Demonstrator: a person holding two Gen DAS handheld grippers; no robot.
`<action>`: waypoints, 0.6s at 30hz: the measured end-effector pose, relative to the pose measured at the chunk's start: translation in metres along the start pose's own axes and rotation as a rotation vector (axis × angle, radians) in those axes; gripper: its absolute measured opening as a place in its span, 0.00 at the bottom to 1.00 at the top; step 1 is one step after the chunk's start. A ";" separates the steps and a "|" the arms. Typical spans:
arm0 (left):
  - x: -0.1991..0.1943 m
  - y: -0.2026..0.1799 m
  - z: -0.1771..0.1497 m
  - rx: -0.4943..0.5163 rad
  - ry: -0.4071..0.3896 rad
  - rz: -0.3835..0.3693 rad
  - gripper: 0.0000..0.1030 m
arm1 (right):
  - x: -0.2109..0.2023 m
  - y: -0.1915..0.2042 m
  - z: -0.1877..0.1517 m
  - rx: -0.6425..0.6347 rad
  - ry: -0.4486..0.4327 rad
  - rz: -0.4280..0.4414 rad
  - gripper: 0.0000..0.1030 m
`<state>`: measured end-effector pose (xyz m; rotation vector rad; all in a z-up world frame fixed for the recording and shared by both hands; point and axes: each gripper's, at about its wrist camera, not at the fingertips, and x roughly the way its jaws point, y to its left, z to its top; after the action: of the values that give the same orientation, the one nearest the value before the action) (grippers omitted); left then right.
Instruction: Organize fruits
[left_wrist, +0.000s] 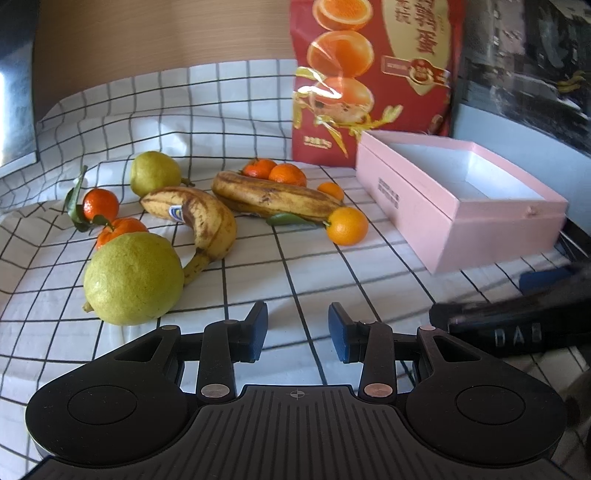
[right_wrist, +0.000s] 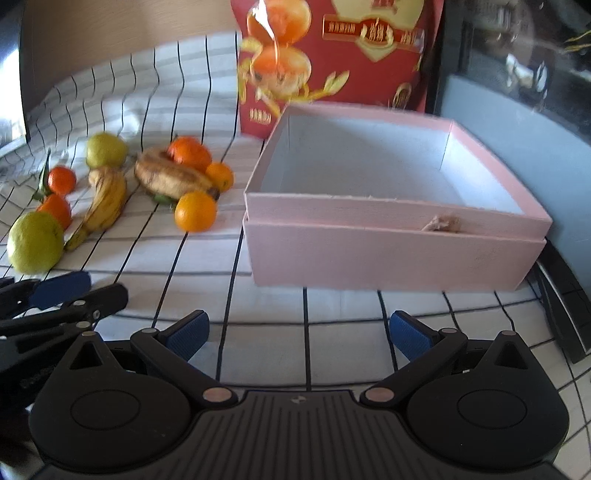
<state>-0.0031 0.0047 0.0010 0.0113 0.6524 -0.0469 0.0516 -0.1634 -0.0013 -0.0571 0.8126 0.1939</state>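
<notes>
The fruit lies loose in a cluster on the checked cloth (left_wrist: 303, 266): a big pear (left_wrist: 133, 278) nearest, a second pear (left_wrist: 153, 173) behind, two spotted bananas (left_wrist: 207, 218) (left_wrist: 273, 197) and several oranges, one (left_wrist: 346, 226) closest to the pink box (right_wrist: 391, 254). The box stands open and empty just right of the pile, probably as the place the fruit should go; nothing is in it yet.

The left gripper (left_wrist: 297, 330) hovers low over bare cloth in front of the fruit, jaws partly open and holding nothing. The right gripper (right_wrist: 299, 334) faces the box, jaws spread wider, also empty.

The cloth is white with a black grid, rumpled toward the back, sunlit in patches. Behind stand a red bag (left_wrist: 369, 74) printed with oranges and a tan wall; a dark panel lies to the right.
</notes>
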 end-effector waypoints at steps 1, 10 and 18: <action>-0.003 0.003 0.001 0.002 0.023 -0.035 0.40 | -0.001 0.000 0.000 0.000 0.006 0.002 1.00; -0.062 0.068 0.034 -0.069 0.035 -0.095 0.41 | -0.006 0.011 0.008 -0.124 0.066 0.087 0.93; -0.074 0.182 0.060 -0.368 0.046 0.098 0.39 | -0.047 0.129 0.003 -0.678 -0.293 0.141 0.90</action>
<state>-0.0166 0.1884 0.0925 -0.3112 0.6982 0.1693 -0.0022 -0.0433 0.0379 -0.5974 0.4294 0.5923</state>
